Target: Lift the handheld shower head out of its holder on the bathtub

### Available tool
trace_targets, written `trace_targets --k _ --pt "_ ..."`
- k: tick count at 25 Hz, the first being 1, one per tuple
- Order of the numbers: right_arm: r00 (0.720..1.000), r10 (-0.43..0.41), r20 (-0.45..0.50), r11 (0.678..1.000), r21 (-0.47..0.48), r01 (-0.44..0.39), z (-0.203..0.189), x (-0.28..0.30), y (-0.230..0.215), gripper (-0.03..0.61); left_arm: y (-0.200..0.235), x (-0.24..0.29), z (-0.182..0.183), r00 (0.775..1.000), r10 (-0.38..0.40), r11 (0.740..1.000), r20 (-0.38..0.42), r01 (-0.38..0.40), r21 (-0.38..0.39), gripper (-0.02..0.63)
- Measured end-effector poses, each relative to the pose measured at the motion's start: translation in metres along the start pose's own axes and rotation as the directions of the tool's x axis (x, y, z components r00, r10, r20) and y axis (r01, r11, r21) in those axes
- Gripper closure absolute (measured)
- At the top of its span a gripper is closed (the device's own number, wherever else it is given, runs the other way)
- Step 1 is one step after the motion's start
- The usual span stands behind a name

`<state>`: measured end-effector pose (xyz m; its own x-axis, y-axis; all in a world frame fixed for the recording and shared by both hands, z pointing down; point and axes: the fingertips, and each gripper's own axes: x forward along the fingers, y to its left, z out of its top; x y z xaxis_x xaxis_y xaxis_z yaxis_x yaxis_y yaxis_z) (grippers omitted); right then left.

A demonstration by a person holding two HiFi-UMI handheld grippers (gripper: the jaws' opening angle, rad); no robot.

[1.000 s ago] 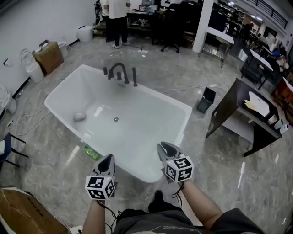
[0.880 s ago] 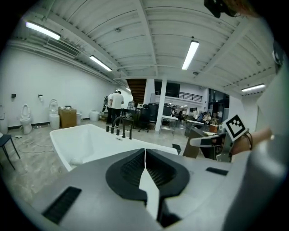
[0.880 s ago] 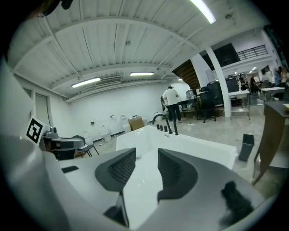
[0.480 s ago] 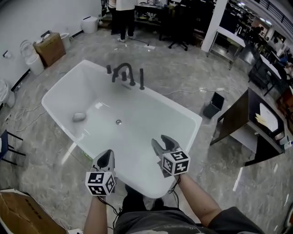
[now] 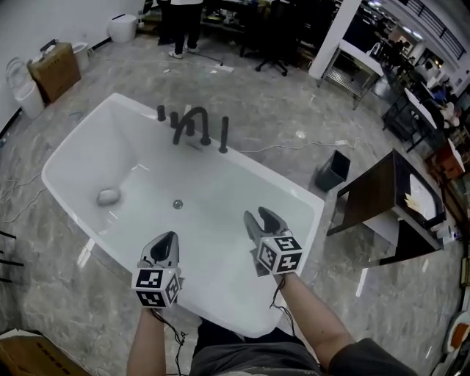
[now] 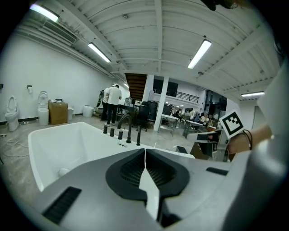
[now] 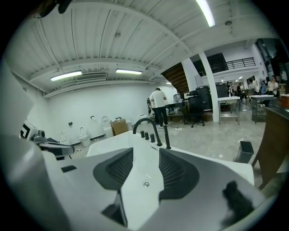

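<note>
The handheld shower head (image 5: 223,134) is a slim black stick standing upright in its holder on the far rim of the white bathtub (image 5: 73,150), just right of the arched black faucet (image 5: 189,122) and two black knobs. The shower head (image 7: 167,136) also shows ahead in the right gripper view, and the shower head (image 6: 138,136) in the left gripper view. My left gripper (image 5: 165,240) is shut and empty over the near tub rim. My right gripper (image 5: 261,218) hangs open over the tub's inside, nothing between its jaws. Both are well short of the faucet set.
A grey rounded object (image 5: 109,196) lies in the tub near the drain (image 5: 177,204). A black bin (image 5: 333,170) and a dark table (image 5: 382,198) stand at the right. A cardboard box (image 5: 53,70) sits far left. A person (image 5: 176,22) stands behind.
Both grippers have moved forward from the near end of the tub to over it. The right gripper's jaws, shut a second ago, now stand open. The left stays shut.
</note>
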<state>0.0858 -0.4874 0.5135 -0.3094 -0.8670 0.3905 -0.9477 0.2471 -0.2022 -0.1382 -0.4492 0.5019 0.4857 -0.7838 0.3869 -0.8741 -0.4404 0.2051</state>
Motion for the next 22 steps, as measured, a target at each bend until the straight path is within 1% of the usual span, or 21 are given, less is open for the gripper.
trace_targets --k 4,9,12,15,17,19,22 --pt "1.000 -0.006 -0.007 1.000 -0.010 0.006 0.008 0.039 -0.017 0.397 0.018 0.034 0.002 1.000 0.003 1.000 -0.007 -0.003 -0.025 0.598" --pt "1.000 0.003 -0.015 1.000 -0.022 -0.003 0.018 0.101 -0.058 0.411 0.026 0.088 0.004 1.000 0.014 1.000 -0.007 -0.014 -0.025 0.598" --pt "0.999 0.037 -0.015 0.999 0.000 -0.037 0.017 0.143 -0.084 0.413 0.026 0.120 0.000 0.999 0.050 0.999 -0.010 -0.050 -0.017 0.598" --pt "0.998 0.057 -0.028 0.998 0.014 -0.057 0.011 0.186 -0.110 0.417 0.028 0.147 -0.005 0.996 0.092 0.994 0.001 -0.092 -0.056 0.598" --pt "0.998 0.063 -0.028 0.998 0.015 -0.063 0.009 0.215 -0.124 0.425 0.032 0.166 -0.009 0.994 0.110 0.992 -0.002 -0.109 -0.065 0.598" --pt "0.997 0.072 -0.027 0.997 0.007 -0.072 0.007 0.245 -0.135 0.430 0.037 0.185 -0.015 0.992 0.123 0.991 -0.014 -0.123 -0.060 0.598" --pt "0.996 0.083 -0.022 0.996 -0.023 -0.084 0.001 0.294 -0.147 0.430 0.049 0.210 -0.022 0.991 0.132 0.988 -0.013 -0.133 -0.074 0.598"
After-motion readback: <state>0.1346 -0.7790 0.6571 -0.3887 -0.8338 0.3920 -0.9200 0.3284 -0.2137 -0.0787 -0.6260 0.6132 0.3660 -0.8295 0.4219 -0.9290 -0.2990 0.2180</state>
